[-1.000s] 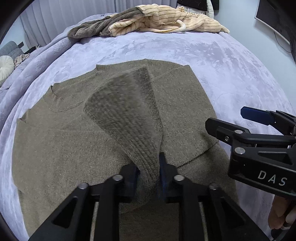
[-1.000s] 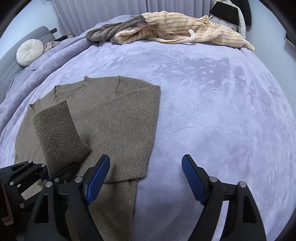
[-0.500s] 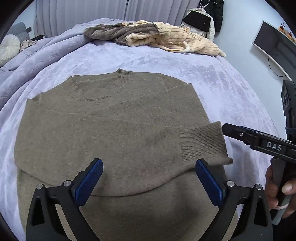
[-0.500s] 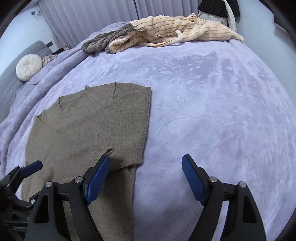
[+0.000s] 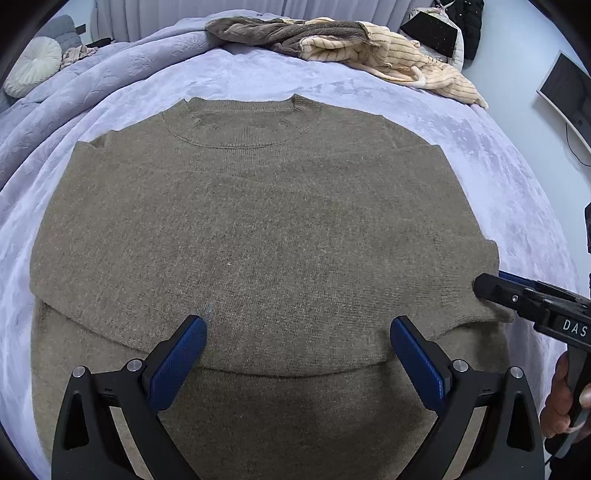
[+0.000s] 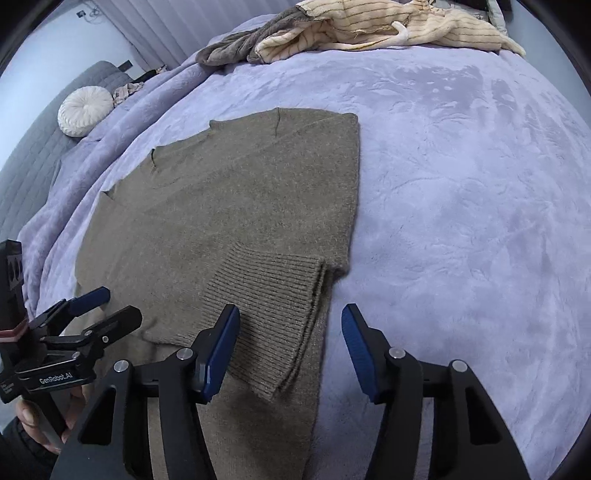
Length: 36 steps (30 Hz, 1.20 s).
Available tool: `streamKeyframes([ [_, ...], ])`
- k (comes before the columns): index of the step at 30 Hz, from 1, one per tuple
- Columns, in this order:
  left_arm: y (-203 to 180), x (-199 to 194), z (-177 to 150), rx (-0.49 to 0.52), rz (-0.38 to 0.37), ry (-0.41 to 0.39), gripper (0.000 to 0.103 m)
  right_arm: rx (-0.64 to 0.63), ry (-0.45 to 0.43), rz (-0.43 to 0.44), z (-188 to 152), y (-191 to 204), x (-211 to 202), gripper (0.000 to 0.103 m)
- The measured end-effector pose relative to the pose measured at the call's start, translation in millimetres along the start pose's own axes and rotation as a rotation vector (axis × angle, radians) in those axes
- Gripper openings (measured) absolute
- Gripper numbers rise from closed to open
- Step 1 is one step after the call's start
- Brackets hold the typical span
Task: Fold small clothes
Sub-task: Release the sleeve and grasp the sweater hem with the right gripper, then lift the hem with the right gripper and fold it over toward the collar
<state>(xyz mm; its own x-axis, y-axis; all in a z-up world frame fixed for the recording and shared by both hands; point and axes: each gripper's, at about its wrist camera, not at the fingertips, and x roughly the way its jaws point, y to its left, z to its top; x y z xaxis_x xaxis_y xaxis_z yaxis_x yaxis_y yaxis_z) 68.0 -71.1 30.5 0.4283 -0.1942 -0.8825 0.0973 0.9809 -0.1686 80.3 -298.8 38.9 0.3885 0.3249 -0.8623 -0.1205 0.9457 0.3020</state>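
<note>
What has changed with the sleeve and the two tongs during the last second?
The left tongs held the sleeve up a second ago; they have let it go and now stand open. The sleeve lies flat across the sweater, cuff toward its right edge. The right tongs, open throughout, have moved in over the cuff. The sweater body, blanket and pile of clothes stayed as they were.
</note>
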Motion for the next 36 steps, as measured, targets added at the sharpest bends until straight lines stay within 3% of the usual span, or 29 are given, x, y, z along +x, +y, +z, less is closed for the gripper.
streamKeyframes([
  [1,-1,2,-2,0.004,0.005,0.002,0.100,0.001,-0.002,0.012,0,0,2,0.044],
  [4,-2,3,-4,0.018,0.017,-0.002,0.100,-0.026,-0.019,-0.006,3,2,6,0.044],
  [6,-1,2,-3,0.015,0.012,-0.001,0.100,-0.030,-0.007,-0.011,4,2,11,0.037],
  [7,0,1,-3,0.012,0.009,-0.001,0.100,-0.041,-0.010,-0.006,4,3,10,0.019],
  [8,2,-1,-2,0.005,0.010,-0.005,0.100,-0.057,-0.022,-0.011,4,7,6,0.014],
  [15,18,-23,25,-0.040,0.013,-0.076,0.100,-0.125,-0.124,-0.016,22,27,-32,0.010],
  [17,25,-20,29,-0.054,0.031,-0.069,0.100,-0.157,-0.139,-0.072,28,29,-31,0.009],
  [19,33,-13,29,-0.070,0.039,-0.045,0.100,-0.140,-0.085,-0.110,31,21,-19,0.009],
  [21,37,-8,25,-0.081,0.035,-0.029,0.100,-0.090,-0.058,-0.052,27,8,-13,0.009],
  [24,38,-1,18,-0.077,0.041,-0.015,0.100,-0.052,-0.073,0.032,22,-2,-15,0.015],
  [26,36,1,16,-0.069,0.051,-0.012,0.100,-0.065,-0.097,0.005,24,-2,-17,0.040],
  [28,35,0,15,-0.066,0.048,-0.016,0.100,-0.086,-0.112,-0.050,26,-1,-15,0.057],
  [30,34,-1,15,-0.068,0.039,-0.016,0.100,-0.106,-0.104,-0.065,25,1,-12,0.058],
  [31,34,-1,15,-0.067,0.040,-0.015,0.100,-0.120,-0.096,-0.055,23,3,-9,0.057],
  [32,34,0,15,-0.064,0.041,-0.015,0.100,-0.144,-0.087,-0.047,20,7,-6,0.045],
  [34,33,1,15,-0.058,0.044,-0.013,0.100,-0.182,-0.089,-0.086,16,13,-2,0.033],
  [36,34,2,15,-0.059,0.044,-0.013,0.100,-0.194,-0.092,-0.083,14,14,-1,0.011],
])
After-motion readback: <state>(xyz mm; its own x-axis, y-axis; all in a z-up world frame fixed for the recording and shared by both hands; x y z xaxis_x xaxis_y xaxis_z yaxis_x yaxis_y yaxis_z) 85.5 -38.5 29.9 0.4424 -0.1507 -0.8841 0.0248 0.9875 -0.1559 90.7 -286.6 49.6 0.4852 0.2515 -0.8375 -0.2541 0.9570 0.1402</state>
